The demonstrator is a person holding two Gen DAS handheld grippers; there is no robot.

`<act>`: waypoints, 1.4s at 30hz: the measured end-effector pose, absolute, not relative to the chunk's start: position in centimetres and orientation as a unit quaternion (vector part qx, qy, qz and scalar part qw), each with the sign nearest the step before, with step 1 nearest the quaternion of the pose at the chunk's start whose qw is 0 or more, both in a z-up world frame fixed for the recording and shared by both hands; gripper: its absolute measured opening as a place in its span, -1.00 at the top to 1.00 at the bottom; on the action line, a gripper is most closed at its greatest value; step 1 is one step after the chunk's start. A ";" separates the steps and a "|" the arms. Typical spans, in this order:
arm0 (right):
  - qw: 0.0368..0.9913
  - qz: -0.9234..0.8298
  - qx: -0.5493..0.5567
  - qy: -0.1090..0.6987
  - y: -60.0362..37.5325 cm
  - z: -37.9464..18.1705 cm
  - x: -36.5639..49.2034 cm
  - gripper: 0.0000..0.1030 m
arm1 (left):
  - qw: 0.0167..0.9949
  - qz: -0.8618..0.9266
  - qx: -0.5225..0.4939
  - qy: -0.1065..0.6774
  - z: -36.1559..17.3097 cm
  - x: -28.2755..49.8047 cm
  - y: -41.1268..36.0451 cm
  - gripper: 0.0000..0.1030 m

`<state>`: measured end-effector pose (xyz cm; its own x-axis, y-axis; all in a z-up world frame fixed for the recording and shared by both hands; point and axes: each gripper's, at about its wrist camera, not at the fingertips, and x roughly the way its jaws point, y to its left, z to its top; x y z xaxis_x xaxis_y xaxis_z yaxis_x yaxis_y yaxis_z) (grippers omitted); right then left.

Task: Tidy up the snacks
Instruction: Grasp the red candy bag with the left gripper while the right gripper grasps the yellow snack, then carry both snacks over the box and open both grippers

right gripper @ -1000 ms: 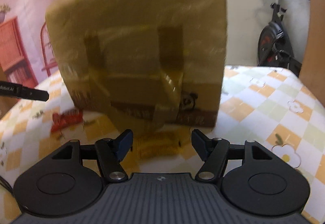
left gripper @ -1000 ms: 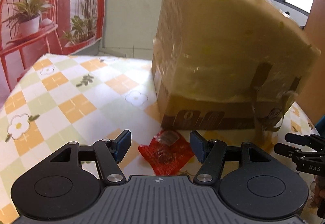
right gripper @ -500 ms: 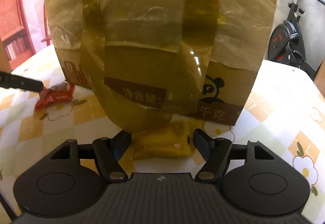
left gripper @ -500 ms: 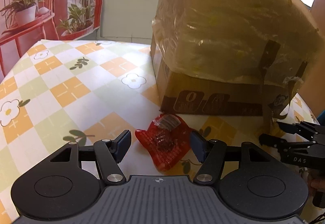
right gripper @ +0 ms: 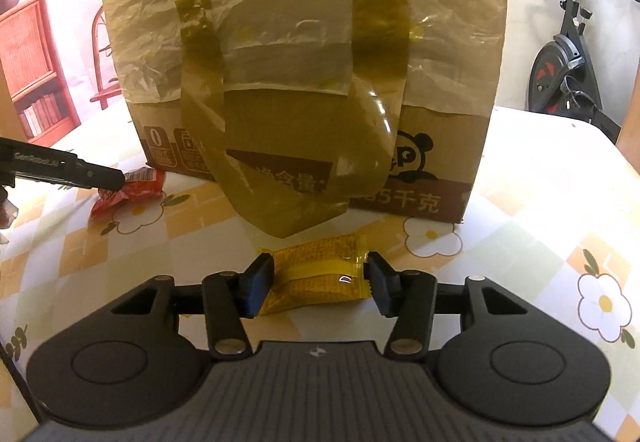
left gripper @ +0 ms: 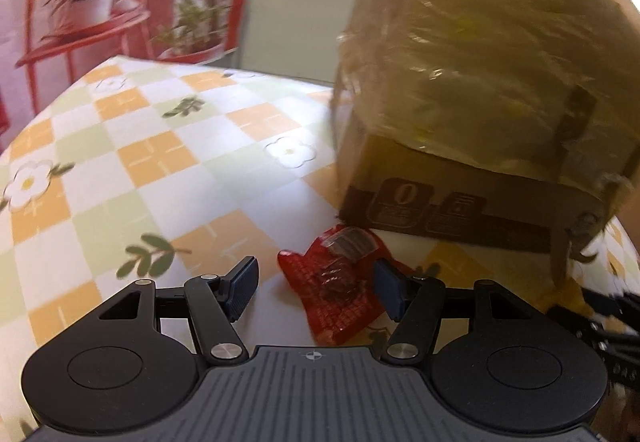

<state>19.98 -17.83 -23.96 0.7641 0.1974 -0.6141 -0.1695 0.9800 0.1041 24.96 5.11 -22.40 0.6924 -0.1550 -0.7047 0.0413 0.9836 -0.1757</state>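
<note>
A red snack packet (left gripper: 336,282) lies flat on the checked tablecloth between the fingers of my left gripper (left gripper: 316,288), closer to the right pad (left gripper: 390,288); the jaws stand open and clear of it. A yellow snack packet (right gripper: 320,274) lies between the fingers of my right gripper (right gripper: 318,286), whose jaws are closing; the pads sit at the packet's two ends without squeezing it. Just behind both packets stands a big taped cardboard box (right gripper: 304,61). From the right wrist view, one left gripper finger (right gripper: 80,169) reaches over the red snack packet (right gripper: 136,185).
The cardboard box (left gripper: 480,81) blocks the way forward for both grippers. The checked tablecloth (left gripper: 160,161) stretches away to the left of the box. Part of the right gripper's frame (left gripper: 600,314) shows at the right edge. An exercise bike (right gripper: 568,73) stands beyond the table.
The left gripper has sunk closer to the red packet, which now lies further in between its fingers. The right gripper's jaws have narrowed around the yellow packet.
</note>
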 end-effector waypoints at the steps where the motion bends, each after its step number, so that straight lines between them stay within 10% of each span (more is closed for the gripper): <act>1: 0.939 0.098 0.021 0.328 -17.8 -24.0 19.9 -0.04 | 0.920 -0.047 -0.075 0.383 -22.5 24.7 5.0 -0.25; 5: 0.940 0.100 0.021 0.325 -17.8 -24.1 19.8 -0.04 | 0.924 -0.029 -0.073 0.373 -22.6 24.2 4.2 -0.25; 8: 0.941 0.101 0.019 0.323 -17.8 -24.1 19.8 -0.04 | 0.923 -0.048 -0.078 0.373 -22.6 24.2 3.9 0.26; 21: 0.941 0.103 0.019 0.322 -17.7 -24.2 19.8 -0.04 | 0.917 -0.096 -0.075 0.379 -22.4 20.4 2.3 0.29; 42: 0.948 0.121 0.064 0.289 -19.8 -21.6 14.6 0.63 | 0.928 -0.126 -0.078 0.341 -18.8 15.6 2.4 0.29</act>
<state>14.60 -19.85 -21.60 0.8043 0.2658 -0.5315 -0.1916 0.9626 0.1915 15.63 2.39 -18.77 0.7360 -0.2862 -0.6136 0.1799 0.9564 -0.2302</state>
